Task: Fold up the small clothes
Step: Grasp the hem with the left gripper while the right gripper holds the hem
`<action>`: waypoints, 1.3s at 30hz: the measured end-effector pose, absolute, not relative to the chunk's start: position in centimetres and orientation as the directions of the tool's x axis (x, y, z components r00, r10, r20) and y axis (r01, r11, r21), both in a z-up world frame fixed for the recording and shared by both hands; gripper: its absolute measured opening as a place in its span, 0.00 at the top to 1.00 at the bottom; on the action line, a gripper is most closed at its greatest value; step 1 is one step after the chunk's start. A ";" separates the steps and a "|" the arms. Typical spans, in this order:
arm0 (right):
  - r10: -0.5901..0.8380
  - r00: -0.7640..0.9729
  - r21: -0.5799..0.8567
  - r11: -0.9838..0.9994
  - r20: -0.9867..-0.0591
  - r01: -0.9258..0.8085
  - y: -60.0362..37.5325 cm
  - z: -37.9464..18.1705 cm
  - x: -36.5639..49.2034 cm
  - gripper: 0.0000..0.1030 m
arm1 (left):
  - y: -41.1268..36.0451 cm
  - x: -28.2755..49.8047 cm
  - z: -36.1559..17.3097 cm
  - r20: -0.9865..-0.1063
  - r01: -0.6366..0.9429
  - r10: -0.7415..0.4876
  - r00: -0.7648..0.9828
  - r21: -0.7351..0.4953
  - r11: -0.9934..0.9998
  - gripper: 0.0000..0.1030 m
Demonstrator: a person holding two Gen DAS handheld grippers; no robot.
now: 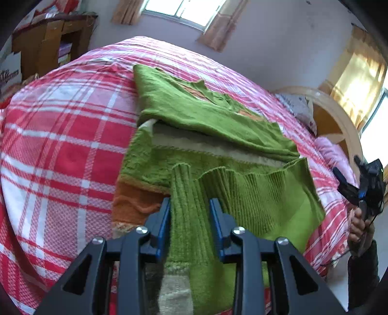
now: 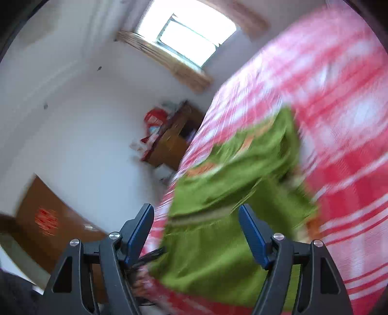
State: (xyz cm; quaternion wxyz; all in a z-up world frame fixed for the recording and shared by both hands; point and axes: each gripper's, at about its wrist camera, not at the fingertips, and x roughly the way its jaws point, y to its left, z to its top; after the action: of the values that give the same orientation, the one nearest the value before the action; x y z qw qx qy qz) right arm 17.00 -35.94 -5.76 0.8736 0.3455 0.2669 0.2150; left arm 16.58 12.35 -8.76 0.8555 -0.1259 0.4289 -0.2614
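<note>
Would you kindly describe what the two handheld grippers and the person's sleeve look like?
Both the left gripper and the right gripper have black angular frames with triangular cut-outs, silver round bolts and blue pads on the fingers. A thin black cable trails below the right gripper. The sleeve is dark.

A home bedroom: plaid-covered bed [image 1: 60,145], curtained window [image 1: 184,9], wooden headboard [image 1: 339,114]

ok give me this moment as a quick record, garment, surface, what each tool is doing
garment: green sweater, partly folded, orange and cream bands showing
surface: red and white plaid bedcover
left tool: fingers either side of the ribbed sleeve, grip unclear
right tool: open, nothing between its fingers, above the sweater
view quality: right wrist view blurred
</note>
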 end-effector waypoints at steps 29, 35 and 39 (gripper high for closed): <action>0.142 0.785 0.077 0.990 -0.603 -0.119 -28.1 -5.9 18.0 0.92 | 11.2 16.8 -4.0 -0.612 0.319 -0.446 0.653 -0.312 0.895 0.94; 0.119 0.834 0.064 0.993 -0.538 -0.101 -27.7 -2.9 18.5 0.92 | 11.2 19.4 -2.2 -0.588 0.290 -0.426 0.688 -0.315 0.904 0.94; 0.101 0.852 0.046 0.995 -0.514 -0.090 -27.8 -1.5 20.0 0.92 | 10.8 21.5 -1.4 -0.596 0.259 -0.394 0.699 -0.303 0.917 0.95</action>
State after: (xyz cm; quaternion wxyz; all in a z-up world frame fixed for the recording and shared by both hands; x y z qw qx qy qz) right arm 19.97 -27.82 -1.48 0.9621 0.0101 0.2678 0.0498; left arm 21.45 10.82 -1.42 0.9166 -0.0982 0.3443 -0.1780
